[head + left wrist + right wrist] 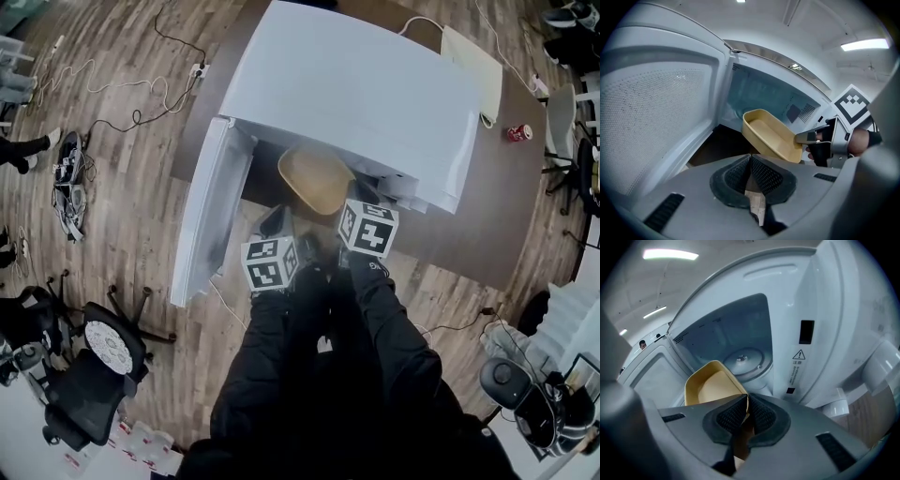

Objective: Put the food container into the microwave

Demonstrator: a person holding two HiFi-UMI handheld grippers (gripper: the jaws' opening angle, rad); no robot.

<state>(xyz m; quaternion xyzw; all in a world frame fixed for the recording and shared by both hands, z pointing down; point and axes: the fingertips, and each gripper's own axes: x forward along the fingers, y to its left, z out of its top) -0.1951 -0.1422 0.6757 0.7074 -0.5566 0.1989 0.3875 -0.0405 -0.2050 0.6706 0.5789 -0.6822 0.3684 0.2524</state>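
The tan food container (317, 178) hangs tilted in front of the open white microwave (366, 89). My right gripper (746, 399) is shut on the near rim of the container (712, 383). Beyond it lies the glass turntable (746, 357) inside the cavity. In the left gripper view the container (771, 136) is held at its right end by the right gripper (812, 137). My left gripper (751, 157) is shut with nothing in it. It hangs just left of the container, near the open door (656, 122). In the head view both grippers (277, 225) (352, 199) are at the microwave's mouth.
The microwave door (202, 216) swings out to the left. The microwave stands on a dark brown table (487, 216) with a red can (518, 133) and a pale flat board (472, 61). Cables (141, 98) and an office chair (89, 361) are on the wooden floor.
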